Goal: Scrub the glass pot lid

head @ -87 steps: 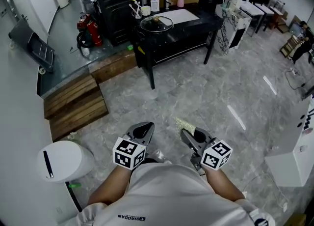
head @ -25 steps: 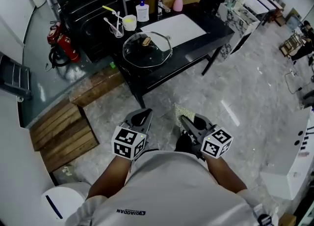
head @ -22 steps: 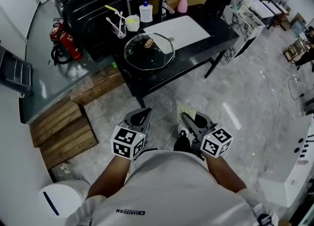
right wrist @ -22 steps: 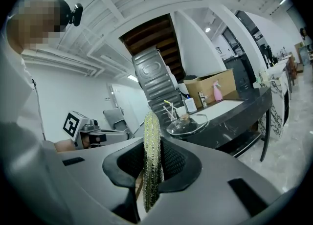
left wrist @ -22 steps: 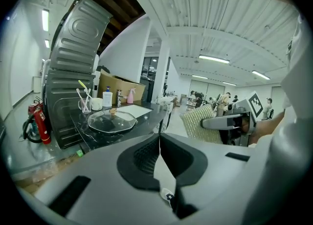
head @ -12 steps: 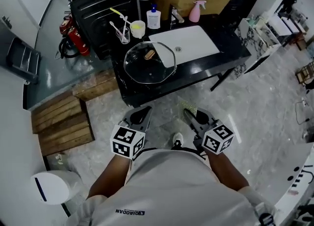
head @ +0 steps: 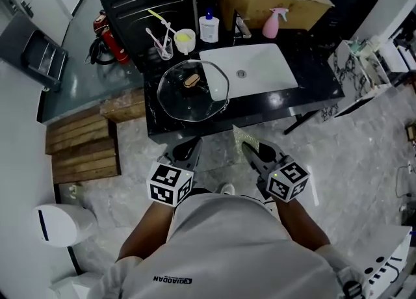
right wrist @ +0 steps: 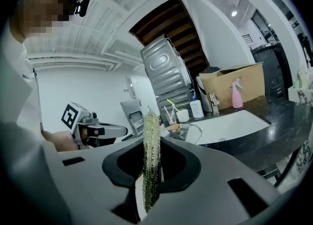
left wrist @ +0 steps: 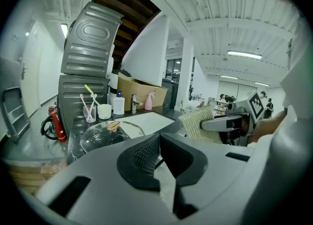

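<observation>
**Lid not yet touched; scrubbing pad gripped and ready**

Right gripper: the jaws are clamped on a yellow-green scrubbing pad. The pad stands on edge between them and sticks out well past the tips. This hold leaves a broad free face to press on the glass, which suits scrubbing.

Left gripper: the jaws are together with nothing between them. It is level with the right gripper and well apart from it. I judge it is kept free to steady the lid.

Task item: the glass pot lid lies flat on the black counter, knob upward. It is ahead of both sets of jaws and touched by neither. From the left jaws it sits forward and to the left. From the right jaws it sits forward, just right of the pad's upper edge. Lying rim-down with the knob exposed, it presents its outer face first.

Surroundings: a white sink lies just beside the lid, forward and to the right of the left jaws, handy for rinsing. A cup of brushes and a soap bottle stand beyond the lid.

Limitation: whether the pad or lid is wet or soaped cannot be judged from these views.

Assessment: approach stage. Both grippers hang short of the counter edge, so no scrubbing contact has been made.
</observation>
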`<state>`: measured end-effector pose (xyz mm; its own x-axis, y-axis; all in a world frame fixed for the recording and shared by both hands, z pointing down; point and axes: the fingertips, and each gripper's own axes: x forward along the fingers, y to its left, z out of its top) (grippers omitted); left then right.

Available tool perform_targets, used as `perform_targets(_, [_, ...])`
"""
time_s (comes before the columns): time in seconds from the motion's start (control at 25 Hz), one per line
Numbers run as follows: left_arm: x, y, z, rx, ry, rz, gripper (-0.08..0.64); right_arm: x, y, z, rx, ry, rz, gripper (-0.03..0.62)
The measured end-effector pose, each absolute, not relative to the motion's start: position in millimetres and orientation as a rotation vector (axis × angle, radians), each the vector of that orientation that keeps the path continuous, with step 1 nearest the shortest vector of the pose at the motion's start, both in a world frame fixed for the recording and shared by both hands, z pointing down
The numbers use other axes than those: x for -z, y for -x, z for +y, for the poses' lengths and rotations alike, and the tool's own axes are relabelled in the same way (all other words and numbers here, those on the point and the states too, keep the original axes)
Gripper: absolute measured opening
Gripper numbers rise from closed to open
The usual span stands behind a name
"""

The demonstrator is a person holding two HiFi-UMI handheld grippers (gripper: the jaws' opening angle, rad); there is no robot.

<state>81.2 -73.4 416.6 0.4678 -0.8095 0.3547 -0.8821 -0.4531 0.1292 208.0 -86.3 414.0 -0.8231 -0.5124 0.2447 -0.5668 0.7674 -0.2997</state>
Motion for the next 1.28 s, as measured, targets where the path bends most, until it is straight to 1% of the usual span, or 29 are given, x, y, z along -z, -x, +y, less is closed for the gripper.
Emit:
perform_targets(0.24, [-426.9,-86.2,-85.5,-0.384,-2.359,-1.510,0.017,-428.3,-214.2,-108.8,-0.543,-0.775,-2.815,0.082])
perform_targets(0.56, [-430.6,-65.7,-101.9,-0.395,-2.306,-1.561,0.017,-433.5,-193.0,-132.9,-0.530,-0.706,-2.816,0.083])
perform_targets(0.84, [-432.1,-32.1,-139.8,-0.389,-2.313,-1.562,0.017,-435.7,-164.6,-169.3,-0.458,-0.704,-2.782,0.083])
perform_targets(1.28, [-440.2,55.3,-198.3,-0.398,-2.291,-1.565,0.016,-432.0,-92.1,-250.0,-0.275,-0.750,-2.662,0.082])
